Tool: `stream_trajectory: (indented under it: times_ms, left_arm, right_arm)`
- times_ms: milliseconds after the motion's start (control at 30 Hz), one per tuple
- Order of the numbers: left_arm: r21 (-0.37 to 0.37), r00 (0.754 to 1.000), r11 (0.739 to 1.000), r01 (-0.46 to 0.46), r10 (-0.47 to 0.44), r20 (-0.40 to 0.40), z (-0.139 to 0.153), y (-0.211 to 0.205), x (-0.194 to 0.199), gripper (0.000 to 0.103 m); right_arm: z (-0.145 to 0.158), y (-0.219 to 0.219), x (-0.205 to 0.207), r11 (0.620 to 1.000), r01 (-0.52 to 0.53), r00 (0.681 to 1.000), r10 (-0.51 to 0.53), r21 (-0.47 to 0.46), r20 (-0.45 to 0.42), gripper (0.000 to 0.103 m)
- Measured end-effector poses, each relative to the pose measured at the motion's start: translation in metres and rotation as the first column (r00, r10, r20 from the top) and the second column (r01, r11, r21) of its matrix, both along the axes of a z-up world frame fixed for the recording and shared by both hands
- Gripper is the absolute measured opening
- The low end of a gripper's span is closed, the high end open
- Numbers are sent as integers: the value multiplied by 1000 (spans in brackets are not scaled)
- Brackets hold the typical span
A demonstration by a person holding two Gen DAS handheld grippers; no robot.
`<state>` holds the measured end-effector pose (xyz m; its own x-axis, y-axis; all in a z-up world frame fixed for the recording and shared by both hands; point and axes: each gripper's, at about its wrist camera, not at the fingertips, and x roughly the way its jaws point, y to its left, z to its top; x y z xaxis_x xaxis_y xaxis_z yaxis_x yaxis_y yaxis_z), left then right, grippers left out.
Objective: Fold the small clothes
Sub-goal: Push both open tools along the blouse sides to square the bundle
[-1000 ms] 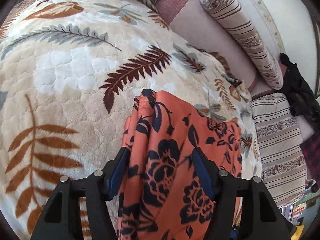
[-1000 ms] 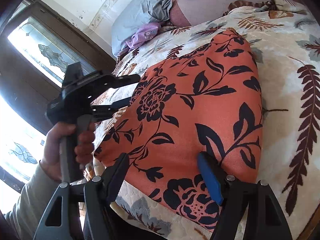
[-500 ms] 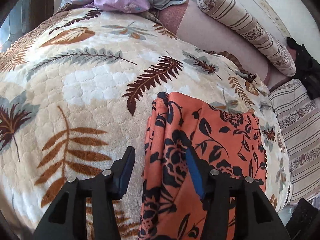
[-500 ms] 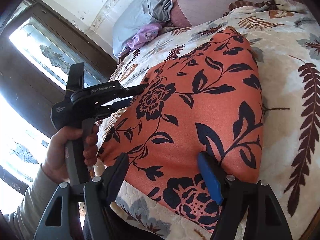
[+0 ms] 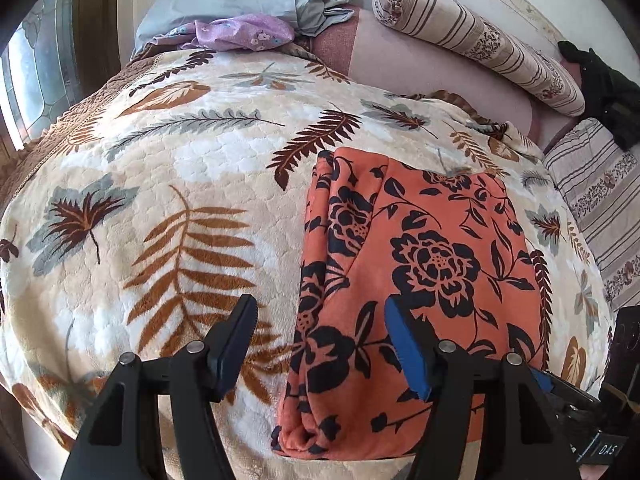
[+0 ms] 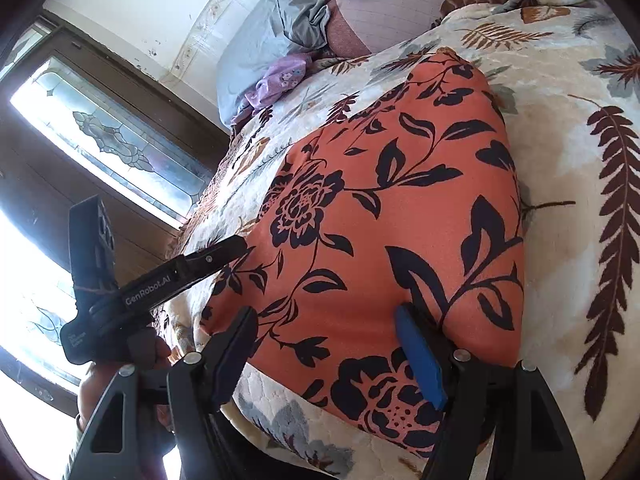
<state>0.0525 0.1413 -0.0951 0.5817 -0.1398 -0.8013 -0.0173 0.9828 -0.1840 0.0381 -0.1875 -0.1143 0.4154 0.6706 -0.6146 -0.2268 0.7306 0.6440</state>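
The left gripper (image 5: 320,344) has just been opening its jaws, and they stand apart over the blanket (image 5: 168,168), clamping nothing. The folded orange floral garment (image 5: 420,248) lies flat just ahead: its bunched left edge runs between the jaws, the rest spreads past the right jaw. The right gripper (image 6: 326,350) sits low at the garment's near edge, jaws wide, the cloth lying between and ahead of them, unpinched. A hand (image 6: 132,364) holds the left gripper, off the left jaw.

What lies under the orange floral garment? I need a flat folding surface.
The leaf-patterned blanket shows all around the orange floral garment; directly beneath is covered, presumably the same blanket.
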Motion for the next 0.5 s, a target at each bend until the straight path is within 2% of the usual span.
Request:
stream_trajectory:
  times_ms: [133, 267, 400, 433, 500]
  left_arm:
    - [6, 998, 1000, -1, 1, -59, -19, 0, -3, 67]
    - [-66, 999, 998, -15, 11, -53, -32, 9, -15, 72]
    - [-149, 999, 989, 2, -8, -37, -35, 16, -33, 56]
    - [-181, 999, 983, -1, -6, -38, -37, 18, -37, 53]
    - [-259, 999, 966, -7, -3, -40, -42, 25, -44, 42]
  right_arm:
    - [0, -2, -1, 1000, 1, 1000, -1, 10, -7, 75]
    - [-1, -2, -1, 1000, -2, 1000, 2, 16, -12, 75]
    - [-1, -4, 0, 1000, -2, 1000, 2, 18, -14, 75]
    - [-1, -4, 0, 1000, -2, 1000, 2, 18, -12, 75]
    - [-2, -3, -1, 1000, -2, 1000, 2, 16, -8, 75]
